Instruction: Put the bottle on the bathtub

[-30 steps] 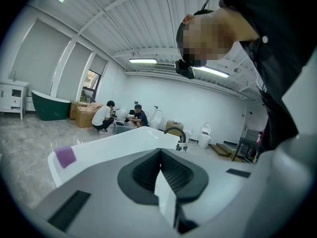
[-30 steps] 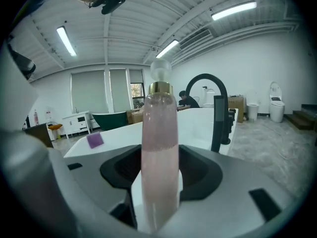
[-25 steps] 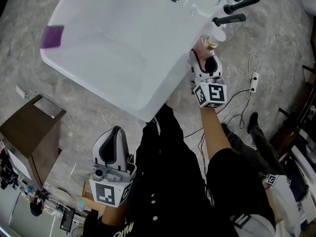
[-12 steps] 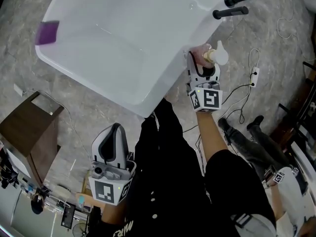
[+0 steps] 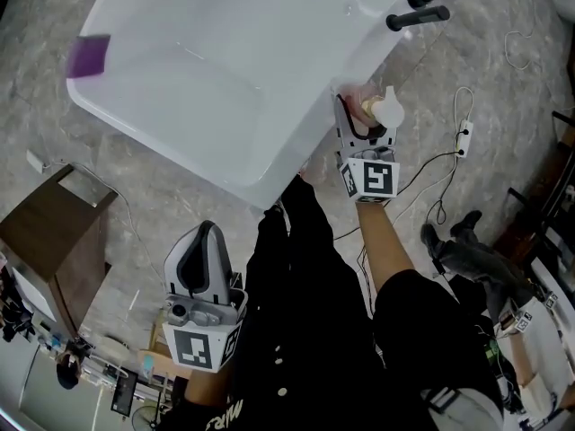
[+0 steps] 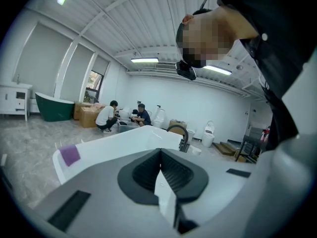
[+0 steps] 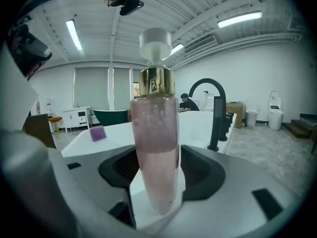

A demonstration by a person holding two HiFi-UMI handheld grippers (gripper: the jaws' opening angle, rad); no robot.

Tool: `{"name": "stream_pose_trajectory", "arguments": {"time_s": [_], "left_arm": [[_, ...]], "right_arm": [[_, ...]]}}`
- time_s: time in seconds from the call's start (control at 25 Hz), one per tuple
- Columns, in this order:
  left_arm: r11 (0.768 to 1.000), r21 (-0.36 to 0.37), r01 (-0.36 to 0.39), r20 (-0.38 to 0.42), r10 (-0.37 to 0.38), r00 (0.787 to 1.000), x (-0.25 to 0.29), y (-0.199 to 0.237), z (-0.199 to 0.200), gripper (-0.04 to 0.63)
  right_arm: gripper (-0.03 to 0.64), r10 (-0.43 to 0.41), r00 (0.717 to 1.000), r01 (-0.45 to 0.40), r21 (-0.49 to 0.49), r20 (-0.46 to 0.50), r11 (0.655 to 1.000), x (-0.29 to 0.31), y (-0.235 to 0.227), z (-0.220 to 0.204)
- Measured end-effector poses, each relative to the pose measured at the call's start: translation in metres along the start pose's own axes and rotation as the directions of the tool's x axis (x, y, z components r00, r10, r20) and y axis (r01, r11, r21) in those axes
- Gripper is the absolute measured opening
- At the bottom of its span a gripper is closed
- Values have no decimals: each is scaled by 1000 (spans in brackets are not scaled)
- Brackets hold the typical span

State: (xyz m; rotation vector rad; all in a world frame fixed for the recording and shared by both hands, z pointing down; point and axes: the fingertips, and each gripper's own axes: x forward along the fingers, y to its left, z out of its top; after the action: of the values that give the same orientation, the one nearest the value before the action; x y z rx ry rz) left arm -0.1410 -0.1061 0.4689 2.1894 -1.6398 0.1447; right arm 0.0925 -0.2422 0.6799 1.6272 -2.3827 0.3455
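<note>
A tall pink bottle point(image 7: 156, 148) with a gold collar and white pump top stands upright between the jaws of my right gripper point(image 7: 156, 185), which is shut on it. The jaws have just been opening slightly, with the bottle still between them. In the head view the bottle point(image 5: 382, 110) and right gripper point(image 5: 367, 113) hang beside the right rim of the white bathtub point(image 5: 225, 79), below its black faucet point(image 5: 422, 12). My left gripper point(image 5: 205, 241) is low by my leg, shut and holding nothing; the left gripper view shows its pads point(image 6: 171, 175) meeting.
A purple block point(image 5: 87, 57) lies on the tub's far left rim. A wooden side table point(image 5: 54, 241) stands left of me. A cable and power strip point(image 5: 463, 142) lie on the floor at right, near another person's legs point(image 5: 467, 259).
My right gripper has drifted a little left along the tub's side with the bottle in it. The left gripper has stayed where it was.
</note>
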Motion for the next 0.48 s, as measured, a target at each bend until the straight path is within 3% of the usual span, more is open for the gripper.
{"name": "stream_pose_trajectory", "arguments": {"time_s": [0.16, 0.48], "left_arm": [[1000, 6, -12, 34, 12, 999, -6, 1, 10, 11], [1000, 32, -2, 86, -1, 996, -16, -7, 32, 11]], "right_arm": [[343, 45, 999, -45, 8, -21, 999, -2, 7, 0], [368, 49, 998, -50, -29, -29, 998, -17, 7, 20]]}}
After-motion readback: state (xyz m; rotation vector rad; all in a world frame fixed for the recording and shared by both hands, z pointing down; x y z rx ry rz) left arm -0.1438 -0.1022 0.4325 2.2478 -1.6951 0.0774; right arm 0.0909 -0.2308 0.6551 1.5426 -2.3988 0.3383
